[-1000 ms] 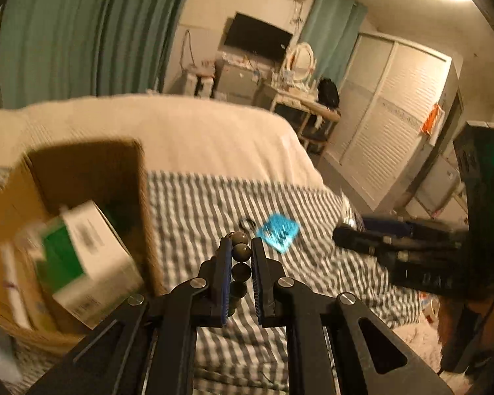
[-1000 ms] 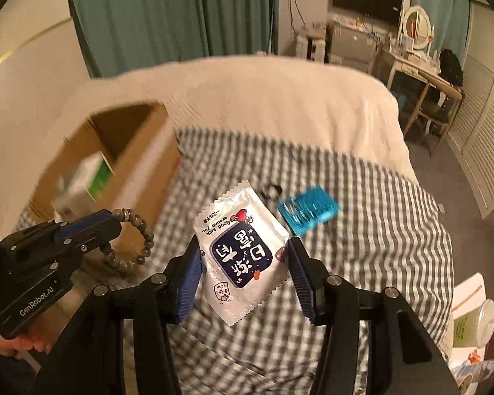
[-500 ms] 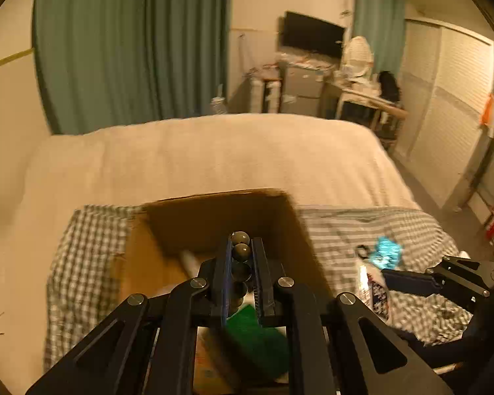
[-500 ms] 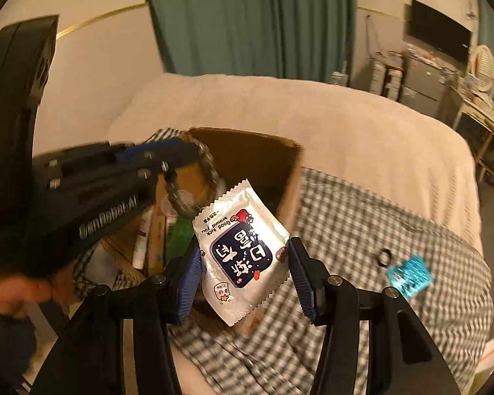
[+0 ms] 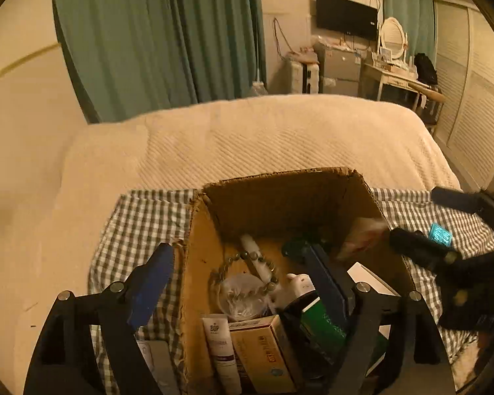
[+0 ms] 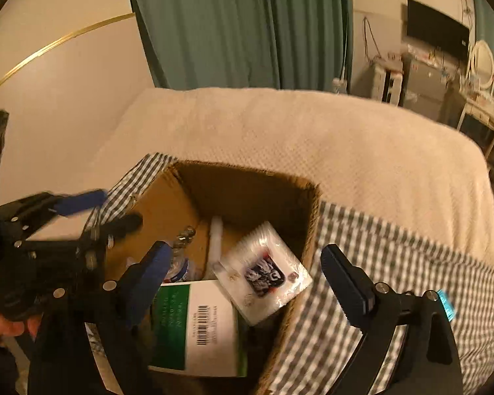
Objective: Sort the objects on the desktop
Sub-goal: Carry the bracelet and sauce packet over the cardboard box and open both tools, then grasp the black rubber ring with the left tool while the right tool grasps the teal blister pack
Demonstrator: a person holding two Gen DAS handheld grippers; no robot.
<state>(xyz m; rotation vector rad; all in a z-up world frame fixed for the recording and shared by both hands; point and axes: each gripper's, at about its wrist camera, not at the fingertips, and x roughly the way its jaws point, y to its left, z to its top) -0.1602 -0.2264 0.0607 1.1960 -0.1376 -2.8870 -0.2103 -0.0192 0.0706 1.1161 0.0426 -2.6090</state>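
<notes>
Starting at your left, your left tool [image 5: 243,279] hangs over the near left corner of the cardboard box [image 5: 313,177], its fingers spread wide and holding nothing, one blue pad outside the box wall and the other over the contents. Just beyond it the bead bracelet [image 5: 243,268] lies loose inside the box, draped across a clear round lid and touching a white tube, so that item reads as delivered. Around it the box already holds a cream tube, an orange carton and a green-and-white carton [image 6: 197,326], which suggests much of the sorting is done. Moving right, the snack packet [image 6: 263,271] sits in the box, tilted against the right wall and overlapping the green-and-white carton's corner; it looks blurred, so whether it has fully settled is hard to say. Your right tool [image 6: 243,283] is poised above that right wall, jaws wide apart and empty, pointing down into the box. Farther right, on the checked cloth [image 5: 421,207] covering the bed, a small teal item [image 5: 440,234] lies outside the box, well apart from it, and that appears to be what is left for you to collect.
</notes>
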